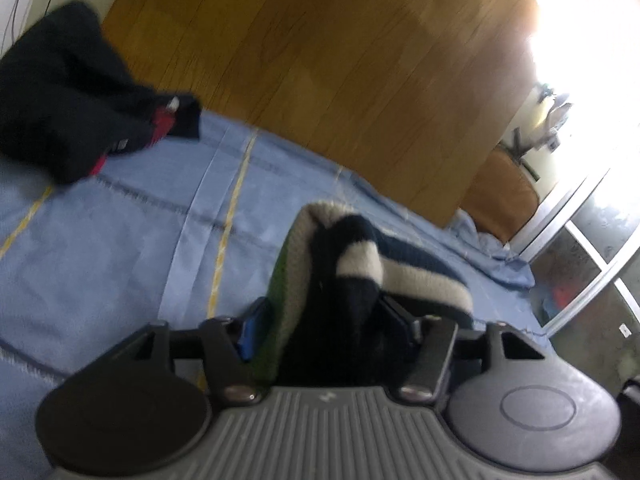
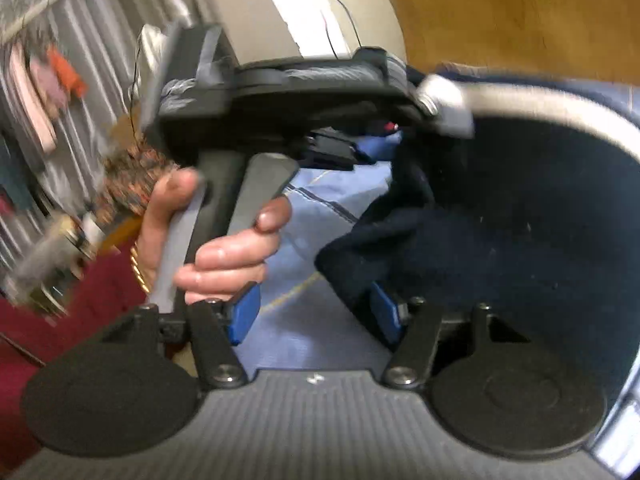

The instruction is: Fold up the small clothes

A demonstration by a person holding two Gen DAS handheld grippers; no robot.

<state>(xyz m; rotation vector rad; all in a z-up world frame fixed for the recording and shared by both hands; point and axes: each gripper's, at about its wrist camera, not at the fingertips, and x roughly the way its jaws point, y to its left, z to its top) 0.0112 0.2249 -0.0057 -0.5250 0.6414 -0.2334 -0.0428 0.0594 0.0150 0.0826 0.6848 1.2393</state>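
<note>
The left gripper (image 1: 320, 320) fingers squeeze the striped sock (image 1: 352, 256), which sticks up the frame. The right gripper (image 2: 316, 312) fingers are apart, empty, with the sock just right of them.

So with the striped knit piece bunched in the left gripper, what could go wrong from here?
1. The navy, cream and green striped knit garment sits bunched between the left gripper fingers; it may fold crooked.
2. The right gripper is open, with dark cloth draped only over one finger, so that side may drop onto the light blue sheet.
</note>
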